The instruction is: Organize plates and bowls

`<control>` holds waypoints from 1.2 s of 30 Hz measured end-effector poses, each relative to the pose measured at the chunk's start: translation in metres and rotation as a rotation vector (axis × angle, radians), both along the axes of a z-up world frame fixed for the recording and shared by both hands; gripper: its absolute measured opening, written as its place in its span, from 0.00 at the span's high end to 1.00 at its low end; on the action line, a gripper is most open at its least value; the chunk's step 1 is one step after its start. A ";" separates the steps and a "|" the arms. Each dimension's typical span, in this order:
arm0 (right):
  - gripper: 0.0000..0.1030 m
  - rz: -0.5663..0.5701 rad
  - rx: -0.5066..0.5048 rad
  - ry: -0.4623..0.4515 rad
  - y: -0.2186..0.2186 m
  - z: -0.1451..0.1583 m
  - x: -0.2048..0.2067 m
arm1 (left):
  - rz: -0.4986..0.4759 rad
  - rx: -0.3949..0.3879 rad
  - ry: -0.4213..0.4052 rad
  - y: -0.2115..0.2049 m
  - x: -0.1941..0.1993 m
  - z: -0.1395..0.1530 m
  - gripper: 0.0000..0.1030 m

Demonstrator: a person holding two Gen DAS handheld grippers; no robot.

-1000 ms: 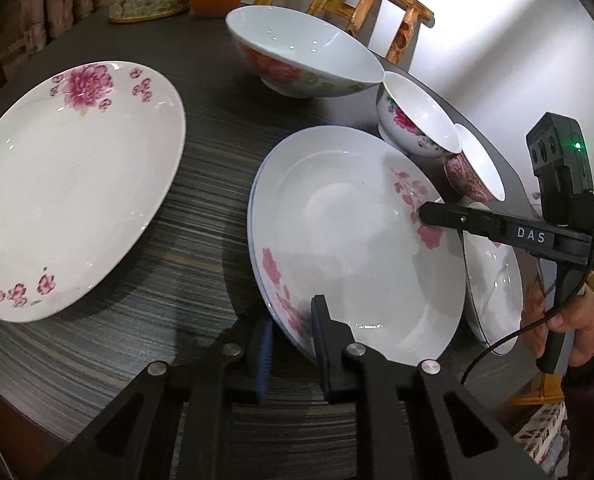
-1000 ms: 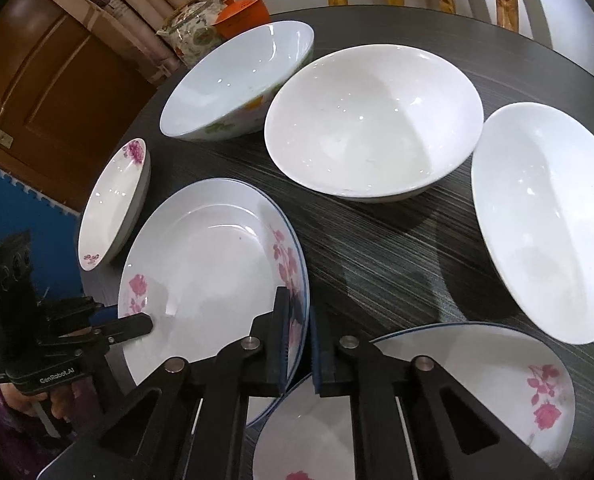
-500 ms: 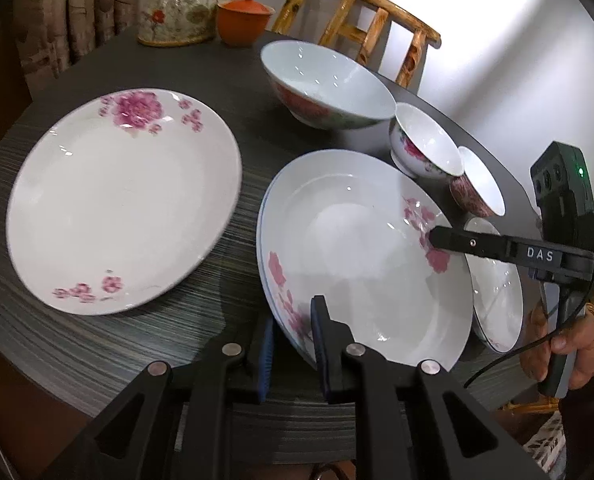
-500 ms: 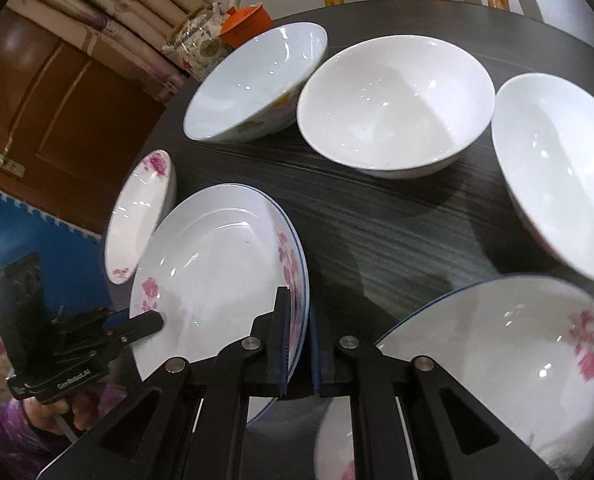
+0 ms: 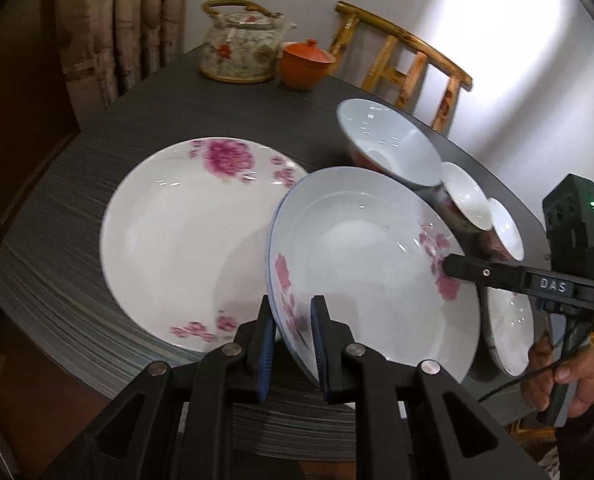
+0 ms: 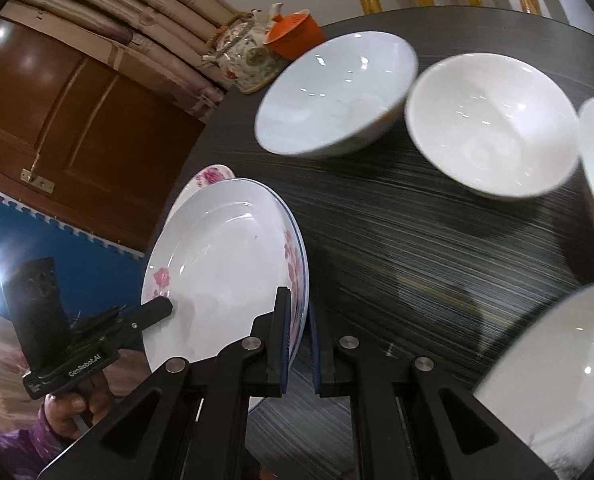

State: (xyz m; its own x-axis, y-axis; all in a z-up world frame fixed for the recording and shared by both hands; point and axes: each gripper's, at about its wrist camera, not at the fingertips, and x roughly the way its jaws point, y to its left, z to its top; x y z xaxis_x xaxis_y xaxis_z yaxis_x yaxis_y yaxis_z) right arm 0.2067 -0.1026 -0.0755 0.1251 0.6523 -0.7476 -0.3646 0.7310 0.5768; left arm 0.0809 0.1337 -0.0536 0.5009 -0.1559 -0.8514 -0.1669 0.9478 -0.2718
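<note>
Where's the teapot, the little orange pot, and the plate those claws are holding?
teapot (image 5: 239,50), left wrist view, its belly
orange pot (image 5: 303,66), left wrist view, its side
blue-rimmed plate (image 5: 361,248), left wrist view, its centre

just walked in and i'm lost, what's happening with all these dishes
A person is tidying a dark table, holding a gripper in each hand. The left gripper and right gripper each clamp opposite rims of one blue-rimmed plate, which overlaps a flowered plate. Several bowls sit untouched.
</note>
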 end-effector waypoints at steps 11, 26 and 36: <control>0.90 0.009 0.001 0.023 0.038 -0.001 0.002 | 0.031 0.045 0.024 0.033 0.006 -0.013 0.83; 0.88 -0.036 0.012 0.051 0.058 0.006 0.005 | 0.039 0.142 -0.017 0.046 0.014 -0.013 0.83; 0.86 -0.046 0.014 0.060 0.066 0.009 0.005 | 0.119 0.216 -0.040 0.061 0.004 -0.002 0.76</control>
State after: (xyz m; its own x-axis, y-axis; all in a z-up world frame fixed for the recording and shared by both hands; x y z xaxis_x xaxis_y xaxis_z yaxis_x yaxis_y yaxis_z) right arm 0.2120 -0.0363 -0.0664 0.1105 0.6576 -0.7453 -0.2955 0.7377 0.6070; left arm 0.0848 0.1950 -0.0553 0.5390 0.0894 -0.8376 -0.2742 0.9588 -0.0741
